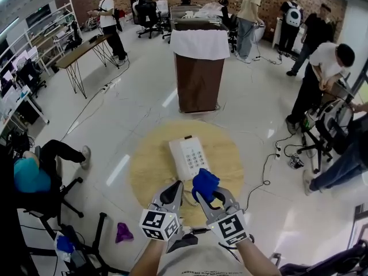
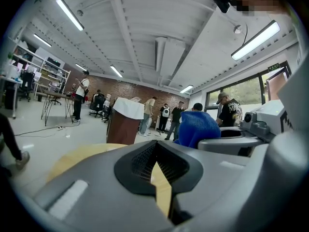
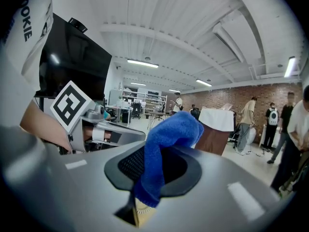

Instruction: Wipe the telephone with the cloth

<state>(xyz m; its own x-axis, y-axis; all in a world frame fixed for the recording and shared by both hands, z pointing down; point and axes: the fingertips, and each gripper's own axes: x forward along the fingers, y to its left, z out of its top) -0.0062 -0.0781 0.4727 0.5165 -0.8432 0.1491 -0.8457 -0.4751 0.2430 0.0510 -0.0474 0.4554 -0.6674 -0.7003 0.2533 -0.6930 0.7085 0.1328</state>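
Observation:
A white push-button telephone [image 1: 188, 157] lies on the round wooden table [image 1: 146, 165], just ahead of both grippers. My right gripper [image 1: 207, 195] is shut on a bunched blue cloth [image 1: 204, 184], held above the table's near edge, close to the phone's near right corner. In the right gripper view the cloth [image 3: 166, 144] hangs pinched between the jaws of that gripper [image 3: 154, 161]. My left gripper [image 1: 173, 187] hovers beside it to the left, shut with nothing between its jaws. From the left gripper [image 2: 155, 153] view the cloth [image 2: 197, 127] shows to the right.
A brown pedestal draped in white [image 1: 199, 76] stands beyond the table. Several people stand around the room, and one sits at the left [image 1: 40, 171]. Cables [image 1: 261, 180] run over the floor at the right. A purple rag [image 1: 123, 232] lies on the floor at the lower left.

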